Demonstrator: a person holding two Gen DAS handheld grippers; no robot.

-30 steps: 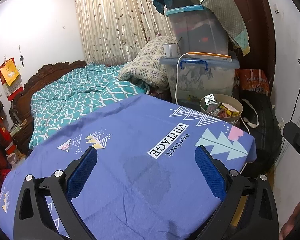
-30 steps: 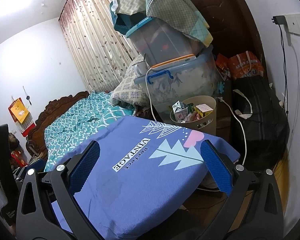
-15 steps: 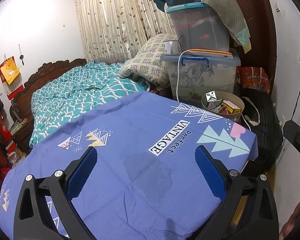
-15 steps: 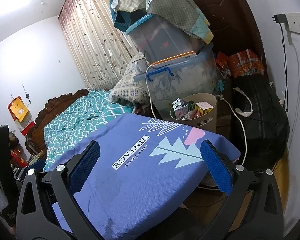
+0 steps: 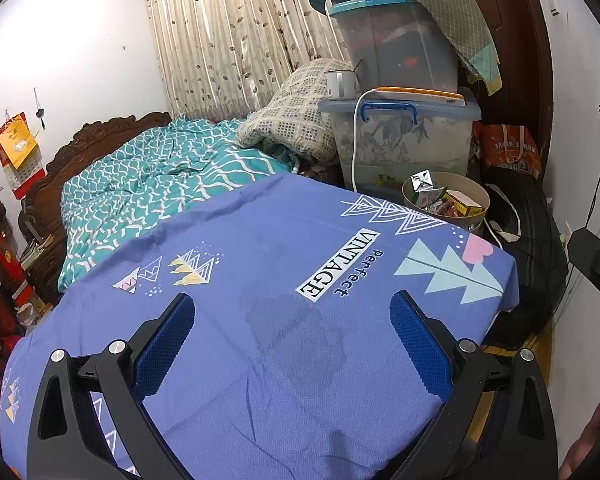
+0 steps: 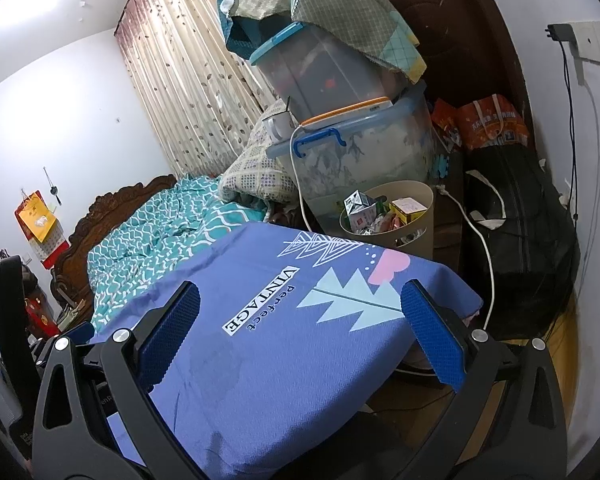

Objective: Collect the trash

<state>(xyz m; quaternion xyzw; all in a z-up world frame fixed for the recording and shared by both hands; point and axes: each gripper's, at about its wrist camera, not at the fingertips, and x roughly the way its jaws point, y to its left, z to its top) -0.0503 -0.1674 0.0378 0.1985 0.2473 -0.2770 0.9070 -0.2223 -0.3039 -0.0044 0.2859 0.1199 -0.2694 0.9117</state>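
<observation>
A beige trash bin (image 5: 476,196) (image 6: 416,200) stands past the far corner of a table covered with a blue cloth (image 5: 284,280) (image 6: 284,344). The bin holds several cartons and wrappers (image 5: 440,200) (image 6: 380,212). My left gripper (image 5: 292,312) is open and empty above the cloth. My right gripper (image 6: 300,300) is open and empty above the cloth nearer the bin. No loose trash shows on the cloth; a dark damp patch (image 5: 296,332) lies on it.
Two stacked plastic storage boxes (image 5: 404,128) (image 6: 364,152) stand behind the bin, with a mug (image 5: 340,84) and a white cable (image 6: 480,240). A bed with a teal cover (image 5: 160,184) is at left. A black bag (image 6: 520,216) sits at right by the wall.
Both views have shifted slightly; the bin and boxes sit a little higher and farther in the left view. Both grippers stay open and empty.
</observation>
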